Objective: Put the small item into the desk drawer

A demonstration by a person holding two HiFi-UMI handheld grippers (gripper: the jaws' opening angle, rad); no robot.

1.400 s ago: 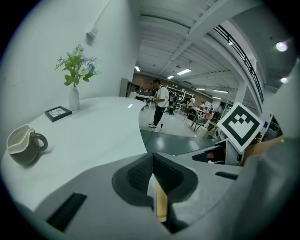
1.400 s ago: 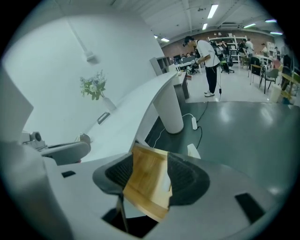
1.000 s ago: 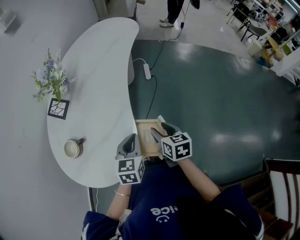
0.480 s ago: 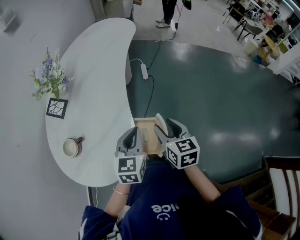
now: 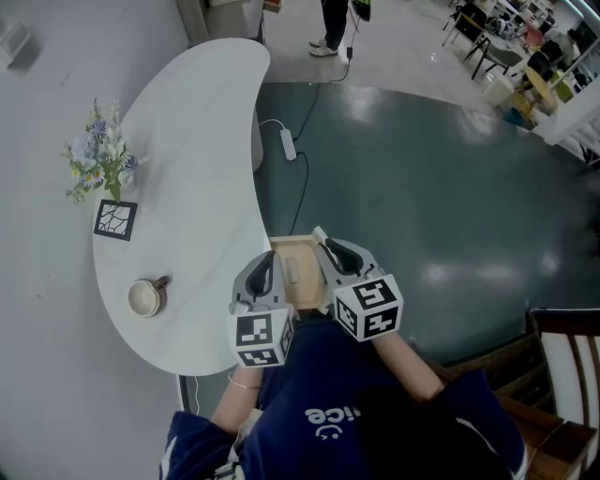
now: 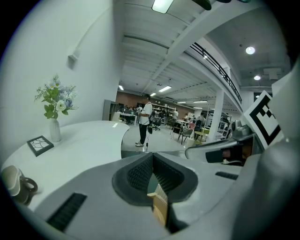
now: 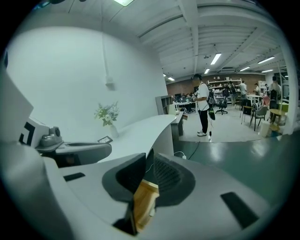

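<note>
A wooden drawer (image 5: 306,246) stands pulled out from the white curved desk (image 5: 197,187), just in front of me. A small pale item (image 5: 292,271) lies on the drawer's floor. My right gripper (image 5: 329,247) hovers over the drawer's right side. Its jaws are closing, a narrow gap still shows, and nothing is between them. In the right gripper view (image 7: 149,157) the drawer's wood (image 7: 143,199) shows below the pads. My left gripper (image 5: 266,261) sits at the drawer's left edge, shut and empty. The left gripper view (image 6: 151,159) shows its pads meeting above the drawer's edge (image 6: 159,206).
On the desk stand a mug (image 5: 145,297), a patterned black square frame (image 5: 116,218) and a vase of flowers (image 5: 101,164). A power strip (image 5: 285,142) with its cable lies on the dark floor. A chair (image 5: 562,375) is at my right, and a person (image 5: 333,23) stands far off.
The right gripper has drawn back a little from the drawer toward me and to the right. Its jaws have narrowed from wide open. The left gripper has barely moved.
</note>
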